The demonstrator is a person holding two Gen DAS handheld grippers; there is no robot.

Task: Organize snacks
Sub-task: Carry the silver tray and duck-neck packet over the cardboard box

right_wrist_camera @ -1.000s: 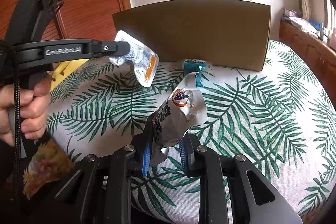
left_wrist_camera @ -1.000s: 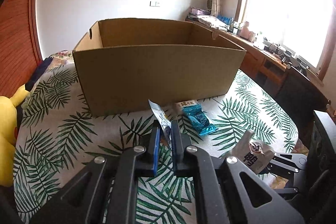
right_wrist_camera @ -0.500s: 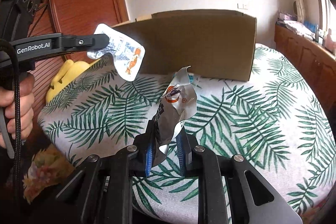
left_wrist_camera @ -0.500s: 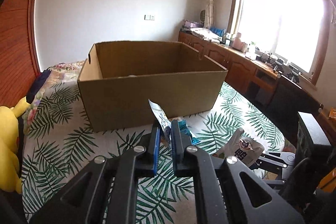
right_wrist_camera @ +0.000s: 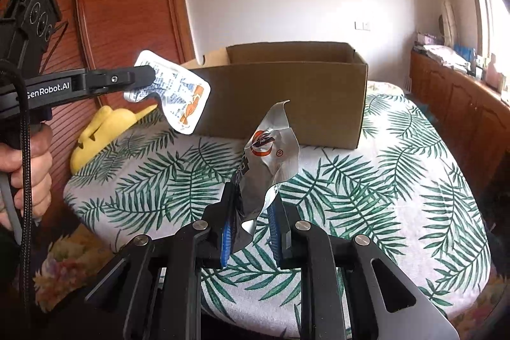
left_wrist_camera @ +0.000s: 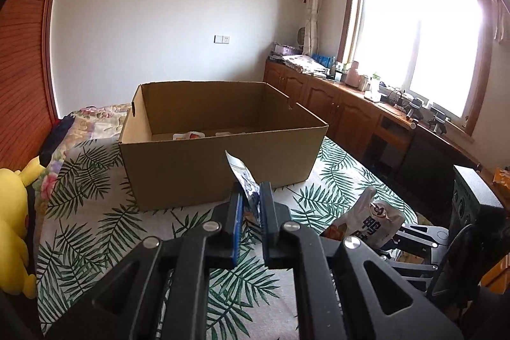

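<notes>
**Both grippers carry snack packets in front of the open box**

In the left wrist view, the left gripper (left_wrist_camera: 251, 196) sits at the lower centre of the frame, its jaws clamped together on a thin white packet (left_wrist_camera: 243, 177) that stands up edge-on between them. The right wrist view shows the same white packet (right_wrist_camera: 178, 94) at the upper left, flat side on, with blue print and an orange picture, pinched at one end by the left gripper (right_wrist_camera: 143, 78); a hand (right_wrist_camera: 28, 177) grips its handle at the left edge.

The right gripper (right_wrist_camera: 251, 209) is at the lower centre of its own view, jaws pressed onto a crumpled silver packet (right_wrist_camera: 269, 155) with a red-and-orange logo, which rises upright above them. From the left wrist view this silver packet (left_wrist_camera: 371, 219) appears at the lower right.

An open cardboard box (left_wrist_camera: 223, 168) stands past both grippers, in the middle of the left wrist frame, on a bed (right_wrist_camera: 398, 180) covered in a palm-leaf print. A few packets lie on the box floor near its front wall. A yellow plush toy (left_wrist_camera: 12, 228) sits at the left edge, beside the bed.
</notes>
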